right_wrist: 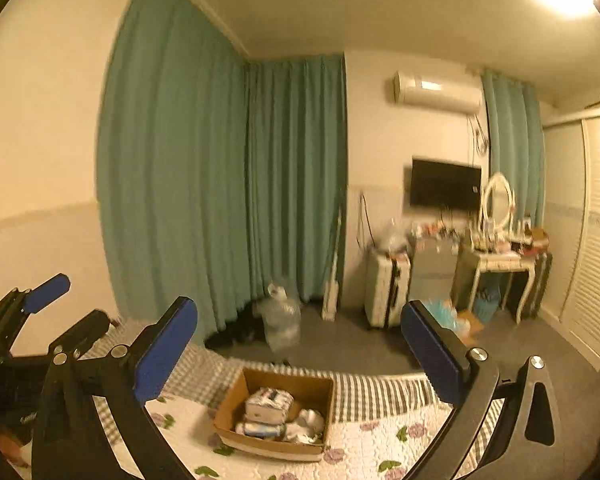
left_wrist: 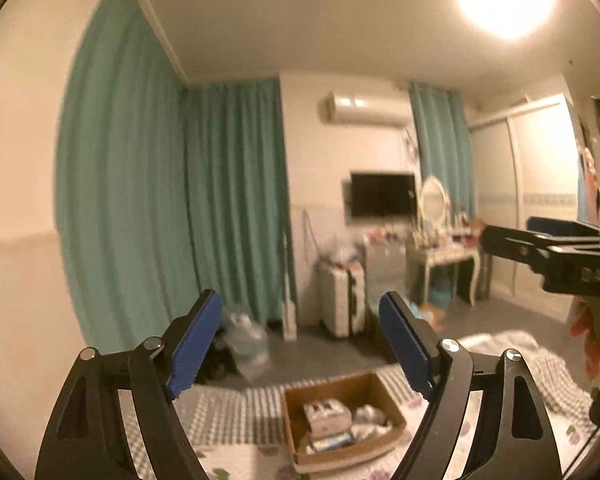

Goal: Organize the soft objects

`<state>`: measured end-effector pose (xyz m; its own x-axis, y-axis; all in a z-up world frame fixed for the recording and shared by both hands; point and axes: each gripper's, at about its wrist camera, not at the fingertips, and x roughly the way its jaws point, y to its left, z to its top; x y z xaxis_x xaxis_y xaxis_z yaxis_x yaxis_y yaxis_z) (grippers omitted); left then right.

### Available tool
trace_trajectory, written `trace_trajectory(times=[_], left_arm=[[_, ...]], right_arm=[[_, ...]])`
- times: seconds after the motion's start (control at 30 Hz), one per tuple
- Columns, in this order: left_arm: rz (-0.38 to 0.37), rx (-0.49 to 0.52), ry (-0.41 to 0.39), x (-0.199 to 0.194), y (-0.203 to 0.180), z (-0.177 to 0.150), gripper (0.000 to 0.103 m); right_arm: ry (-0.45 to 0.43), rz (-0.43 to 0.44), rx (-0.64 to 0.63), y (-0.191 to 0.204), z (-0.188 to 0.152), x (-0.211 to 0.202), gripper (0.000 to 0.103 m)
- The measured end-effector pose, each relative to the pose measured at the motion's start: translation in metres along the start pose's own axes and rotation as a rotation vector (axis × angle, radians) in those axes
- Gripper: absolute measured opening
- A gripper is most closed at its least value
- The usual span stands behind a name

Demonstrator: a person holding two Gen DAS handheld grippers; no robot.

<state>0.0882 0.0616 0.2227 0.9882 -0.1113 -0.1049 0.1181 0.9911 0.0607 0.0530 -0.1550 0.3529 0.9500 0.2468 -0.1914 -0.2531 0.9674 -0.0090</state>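
Note:
A brown cardboard box (left_wrist: 396,428) sits on the bed's floral quilt (left_wrist: 236,452). It holds soft tissue packs (left_wrist: 326,416) and crumpled white items (left_wrist: 370,416). The box also shows in the right wrist view (right_wrist: 226,404), with the packs (right_wrist: 269,402) inside. My left gripper (left_wrist: 300,344) is open and empty, raised above and in front of the box. My right gripper (right_wrist: 300,344) is open and empty, also raised above the box. The left gripper shows at the left edge of the right wrist view (right_wrist: 66,302), and the right gripper at the right edge of the left wrist view (left_wrist: 540,240).
Teal curtains (left_wrist: 160,200) cover the far walls. A clear plastic bag (right_wrist: 282,318), a white suitcase (right_wrist: 388,288) and a dressing table (right_wrist: 500,264) with a mirror stand on the grey floor beyond the bed. A crumpled checked blanket (left_wrist: 540,364) lies at the right.

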Motion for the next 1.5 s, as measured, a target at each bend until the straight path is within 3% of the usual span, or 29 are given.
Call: trace_trajectory(times=[0.2,0.3,0.37,0.53,0.77,0.87,1.03,1.5], left_arm=[[0.062,0.031,-0.113,-0.061,-0.013,0.012,0.083],[0.086,0.053,-0.146,-0.073,-0.021,0.000,0.083],[0.060,0.047,-0.145,-0.072,-0.022,-0.010,0.083],[0.077,0.006,-0.115,-0.054,-0.022,-0.043,0.083],[0.123,-0.007,0.006,-0.005,-0.030,-0.115,0.083],[0.126,-0.027,0.069,0.014,-0.033,-0.145,0.083],[0.142,-0.011,0.142,0.035,-0.036,-0.174,0.083],[0.127,-0.037,0.172,0.032,-0.028,-0.180,0.083]], right_arm=[[-0.095,0.023,-0.022,0.004,-0.011,-0.060,0.103],[-0.120,0.011,-0.036,0.003,-0.036,-0.070,0.103],[-0.116,0.011,-0.028,-0.001,-0.055,-0.069,0.103],[-0.054,0.001,-0.018,-0.009,-0.122,-0.033,0.103],[0.079,0.047,0.019,-0.019,-0.224,0.049,0.103],[0.156,0.041,0.011,-0.020,-0.245,0.077,0.103],[0.180,0.056,0.030,-0.023,-0.257,0.091,0.103],[0.181,0.041,0.037,-0.019,-0.256,0.089,0.103]])
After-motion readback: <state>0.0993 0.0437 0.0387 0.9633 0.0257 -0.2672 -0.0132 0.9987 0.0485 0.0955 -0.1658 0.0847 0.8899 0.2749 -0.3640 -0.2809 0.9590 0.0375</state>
